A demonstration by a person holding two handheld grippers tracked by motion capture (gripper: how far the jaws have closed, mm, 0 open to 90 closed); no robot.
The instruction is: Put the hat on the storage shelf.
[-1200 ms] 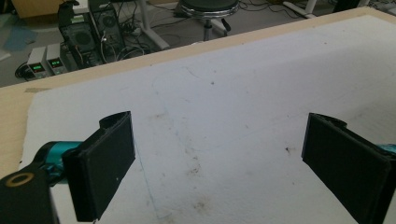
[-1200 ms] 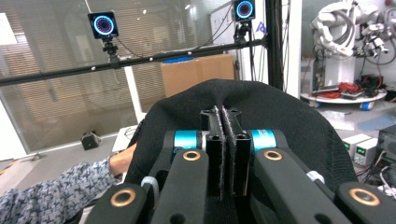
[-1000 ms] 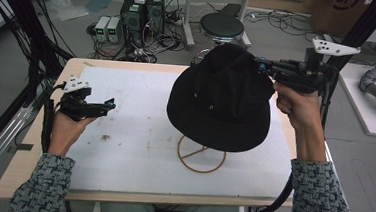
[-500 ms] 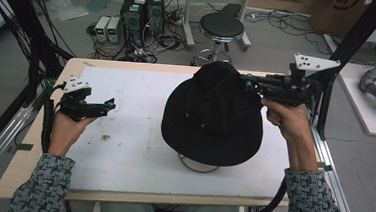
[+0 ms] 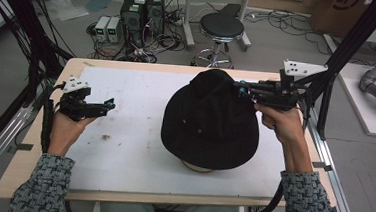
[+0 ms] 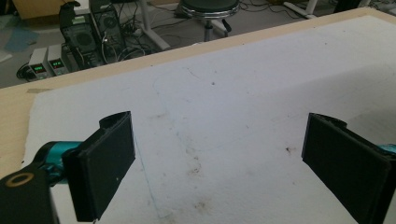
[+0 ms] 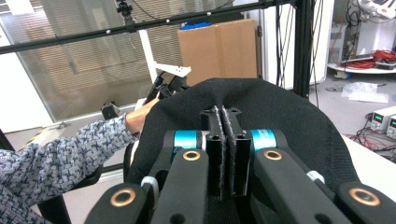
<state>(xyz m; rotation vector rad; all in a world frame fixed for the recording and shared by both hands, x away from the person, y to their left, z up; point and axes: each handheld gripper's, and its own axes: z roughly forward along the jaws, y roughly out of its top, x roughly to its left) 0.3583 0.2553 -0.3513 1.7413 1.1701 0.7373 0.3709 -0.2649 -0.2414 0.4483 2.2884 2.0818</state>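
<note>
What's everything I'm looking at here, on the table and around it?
Hat: one, black, middle-right of the table, over a stand.
Stand: one, tan ring base peeking out under the hat's near brim.
Table: one, wooden edge with a stained white mat.
Stool: one, black round seat, behind the table.
Computer towers: two, black, on the floor behind.
Cardboard box: one, brown, background.
Left gripper: open, over the mat.
Right gripper: shut, pinching the hat's crown.
</note>
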